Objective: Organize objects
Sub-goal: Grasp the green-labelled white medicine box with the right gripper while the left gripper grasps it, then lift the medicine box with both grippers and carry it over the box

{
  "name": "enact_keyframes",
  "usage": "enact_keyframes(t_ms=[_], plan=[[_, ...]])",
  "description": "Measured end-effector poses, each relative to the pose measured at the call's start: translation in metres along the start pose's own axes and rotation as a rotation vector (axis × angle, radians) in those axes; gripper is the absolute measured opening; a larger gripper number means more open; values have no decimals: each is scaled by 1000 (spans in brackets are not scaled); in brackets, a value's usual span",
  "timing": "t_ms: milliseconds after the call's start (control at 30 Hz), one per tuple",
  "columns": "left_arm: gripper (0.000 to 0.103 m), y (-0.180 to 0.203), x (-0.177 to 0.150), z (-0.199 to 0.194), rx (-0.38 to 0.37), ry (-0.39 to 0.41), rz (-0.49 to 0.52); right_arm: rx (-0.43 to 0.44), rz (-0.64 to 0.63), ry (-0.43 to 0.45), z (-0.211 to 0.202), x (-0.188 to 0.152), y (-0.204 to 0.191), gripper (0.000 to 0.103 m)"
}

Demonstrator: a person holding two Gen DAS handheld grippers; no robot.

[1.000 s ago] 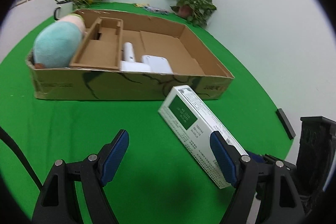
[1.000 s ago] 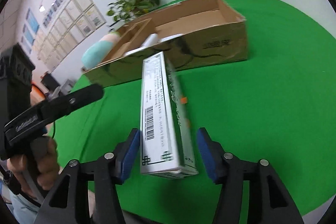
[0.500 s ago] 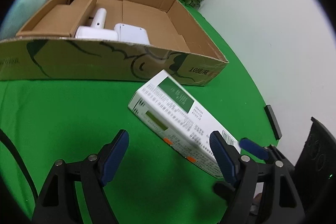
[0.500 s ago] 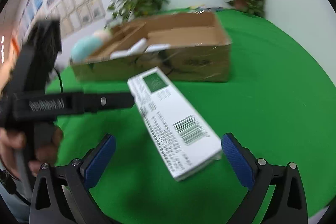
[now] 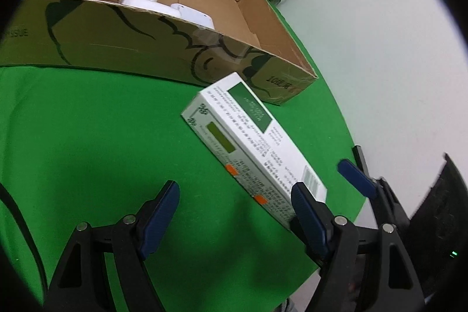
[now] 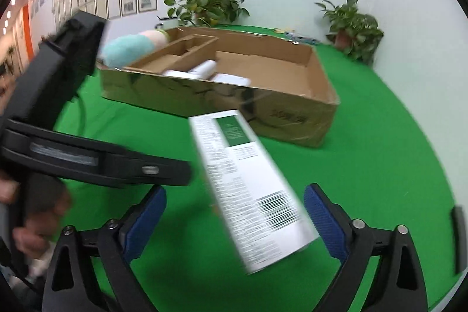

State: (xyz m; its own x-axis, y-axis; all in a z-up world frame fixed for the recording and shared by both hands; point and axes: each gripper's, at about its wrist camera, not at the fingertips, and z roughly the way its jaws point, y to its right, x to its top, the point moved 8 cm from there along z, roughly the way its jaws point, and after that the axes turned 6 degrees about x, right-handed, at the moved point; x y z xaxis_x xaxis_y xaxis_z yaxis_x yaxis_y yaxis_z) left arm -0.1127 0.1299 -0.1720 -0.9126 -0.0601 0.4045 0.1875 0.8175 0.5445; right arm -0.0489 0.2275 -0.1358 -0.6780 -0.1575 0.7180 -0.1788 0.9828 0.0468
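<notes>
A green-covered table (image 5: 87, 136) carries a wide, shallow cardboard box (image 6: 292, 119), open at the top. Inside it lie a cardboard insert with compartments (image 6: 190, 48) and white plastic items (image 5: 163, 0); a teal and pink plush toy (image 6: 128, 48) sits at its far left end. A long white carton with a green label (image 5: 251, 142) lies on the table just in front of the cardboard box's near wall, its far end close to that wall. The right gripper (image 6: 234, 224) has just been opening: its blue pads stand wide on either side of the carton's barcode end without pressing it. The left gripper (image 5: 234, 218) is also spread, nothing held, its right pad beside the carton.
</notes>
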Motion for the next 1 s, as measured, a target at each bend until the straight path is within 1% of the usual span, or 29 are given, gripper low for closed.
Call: enact_keyframes(t_ms=[33,100,167,233,300,367,433,500,600,633,733,767,900,1000], plan=[[78,2,0,1,-7,-2,1,0,-7,-13,4,0,6,97],[78,5,0,4,-9,-4,3,52,6,-73,19,-8,15,97],[78,5,-2,8,-17,-15,-5,81,35,-94,24,-15,19,97],[76,4,-2,8,-24,-17,-13,113,64,-106,25,-22,17,90],[74,3,-4,7,-30,-16,-14,130,86,-119,24,-30,11,71],[74,3,-6,6,-41,-11,-11,146,103,-155,24,-41,-1,61],[70,3,-8,5,-42,-7,-12,125,107,-175,24,-49,-13,60],[70,3,-9,5,-53,-5,-21,136,157,-172,21,-51,-21,60],[60,3,-12,6,-76,-24,-36,159,247,-172,19,-49,-25,60],[55,4,-14,8,-90,-38,-41,174,276,-170,19,-48,-25,60],[53,4,-16,8,-90,-43,-47,261,359,-164,17,-46,-28,59],[51,4,-16,7,-93,-44,-50,270,368,-162,17,-46,-29,59],[49,9,-15,-1,-99,-28,-35,247,355,-150,11,-48,-35,58],[49,17,-8,-15,-105,2,-10,221,335,-114,2,-43,-38,58]])
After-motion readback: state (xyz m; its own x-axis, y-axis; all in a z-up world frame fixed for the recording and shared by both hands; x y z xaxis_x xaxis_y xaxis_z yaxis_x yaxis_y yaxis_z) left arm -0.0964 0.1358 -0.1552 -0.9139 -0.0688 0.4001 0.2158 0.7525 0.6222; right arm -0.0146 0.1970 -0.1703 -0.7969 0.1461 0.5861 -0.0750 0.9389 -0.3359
